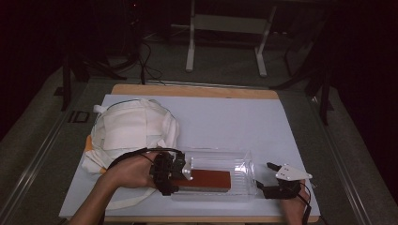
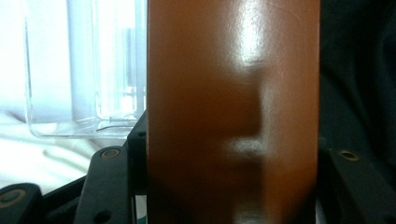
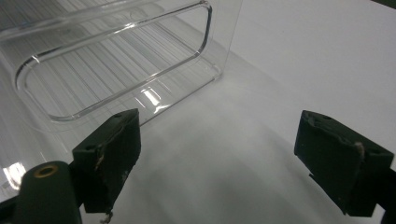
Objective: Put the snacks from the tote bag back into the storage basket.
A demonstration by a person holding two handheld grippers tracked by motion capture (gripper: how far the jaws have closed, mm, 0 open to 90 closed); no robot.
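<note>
In the lower middle of the high view, the left gripper (image 1: pixel 180 174) is clamped on one end of a long reddish-brown box (image 1: pixel 210 180), which lies lengthwise inside a clear plastic bin (image 1: pixel 244 165) standing on the white sheet (image 1: pixel 234 122) that covers the table. The person's left hand (image 1: pixel 129 171) comes in from the lower left edge of that frame and wraps the gripper's body. In the left gripper view the brown box (image 2: pixel 233 112) runs from top to bottom through the centre of the frame, with the black jaws pressed against its two sides at the bottom, and a corner of the clear bin (image 2: pixel 84 70) stands in the upper left against the white surface. To the right of the bin in the high view, the right gripper (image 1: pixel 268 179) rests near the lower right corner of the sheet, its jaws pointing toward the bin's right end and spread apart with nothing between them. The right gripper view shows those two black pads (image 3: pixel 112 149) wide apart over the bare white sheet, with the bin's end wall and rounded rim (image 3: pixel 116 60) in the upper left, just beyond the left pad. A cream cloth backpack (image 1: pixel 131 131) lies at the left of the sheet in the high view, close behind the left hand.
</note>
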